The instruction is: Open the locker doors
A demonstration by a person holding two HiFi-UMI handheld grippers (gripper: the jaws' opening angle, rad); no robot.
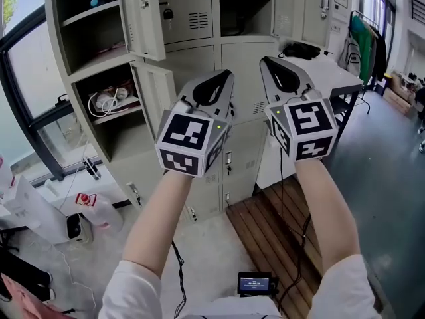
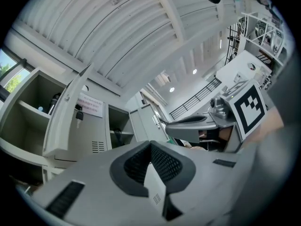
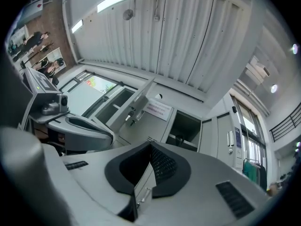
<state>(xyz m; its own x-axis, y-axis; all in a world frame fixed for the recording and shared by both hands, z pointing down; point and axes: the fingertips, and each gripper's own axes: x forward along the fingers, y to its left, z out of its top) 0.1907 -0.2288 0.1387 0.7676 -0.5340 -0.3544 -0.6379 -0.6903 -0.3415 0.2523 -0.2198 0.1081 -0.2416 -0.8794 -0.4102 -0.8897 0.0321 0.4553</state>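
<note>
Lining up on the next locker door with both grippers clenched on nothing

Left gripper [image 2: 150,145] has its jaws pressed together with nothing between them. The right gripper [image 3: 150,145] is the same, tips meeting on empty air. Both point slightly upward at the locker bank [image 1: 199,52], side by side and clear of it, touching no door.

Where the doors are (my read): the upper-left door [image 1: 143,15] and the one under it [image 1: 154,92] already hang open. The top middle compartment [image 1: 242,5] shows its shelf. Still shut are the vented door [image 1: 192,15] with a key [image 1: 168,12] in its lock, the middle-column door [image 1: 249,78] right behind the grippers, and the lower ones [image 1: 240,158].

To do this well, I'd spread one pair of jaws before closing in, since clenched tips can't pinch anything. Aim for the key or the door's free edge, not the flat panel. Pull along the door's swing or the grip probably slips. Keep the other gripper out of the arc, and mind the open doors on the left.
</note>
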